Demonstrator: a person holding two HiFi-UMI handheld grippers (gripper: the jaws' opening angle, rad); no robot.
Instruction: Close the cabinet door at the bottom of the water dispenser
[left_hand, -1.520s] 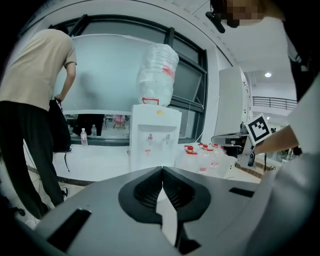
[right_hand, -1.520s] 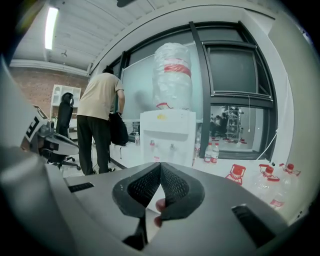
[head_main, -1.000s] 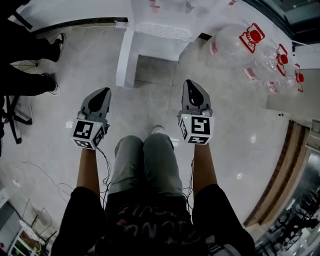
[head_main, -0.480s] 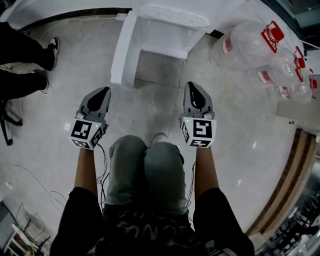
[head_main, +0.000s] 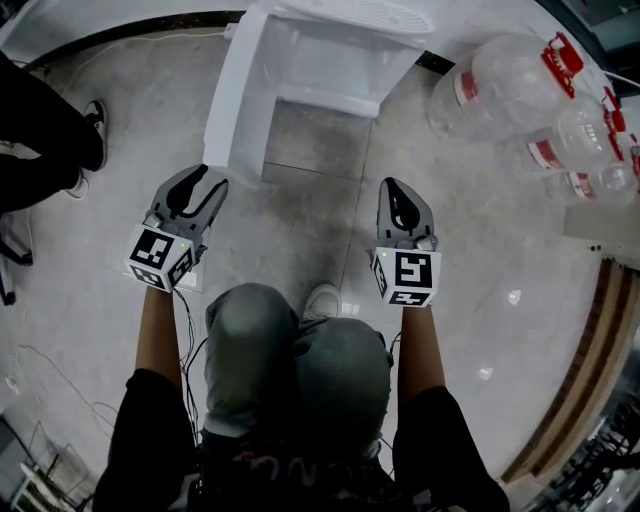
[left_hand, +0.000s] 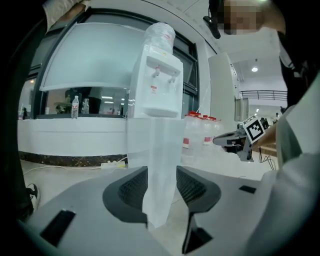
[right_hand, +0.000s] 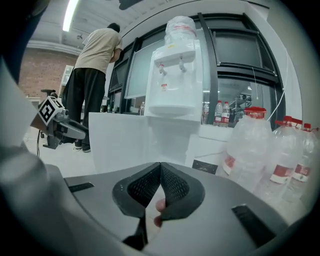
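Step in hand, by the look of it: lining up on the open cabinet door, with no push begun yet.

Far left, only a bystander's dark legs, apart from the work.

Next, the left gripper: jaws apart, having just been opening, pads pressing on nothing. Straight ahead of its tips, the door's free edge, seen end-on in the left gripper view as a pale upright slab framed in the gap between the two pads. Near the tips, but impossible to say whether already inside the gap or just beyond it.

Door swung out wide from the left side of the water dispenser, free edge toward this gripper. Right of the door, the bare cabinet opening, ahead and to the right of the left gripper, ahead and to the left of the right one.

Next move, probably: meet the door near its free edge with the left gripper and sweep it rightward and away in an arc until flush with the dispenser's front. Calls for a steady push following the hinge, not a clamp.

Further right, the right gripper: jaws together, nothing held, well apart from the door.

Beyond it to the right, large water bottles standing on the floor.
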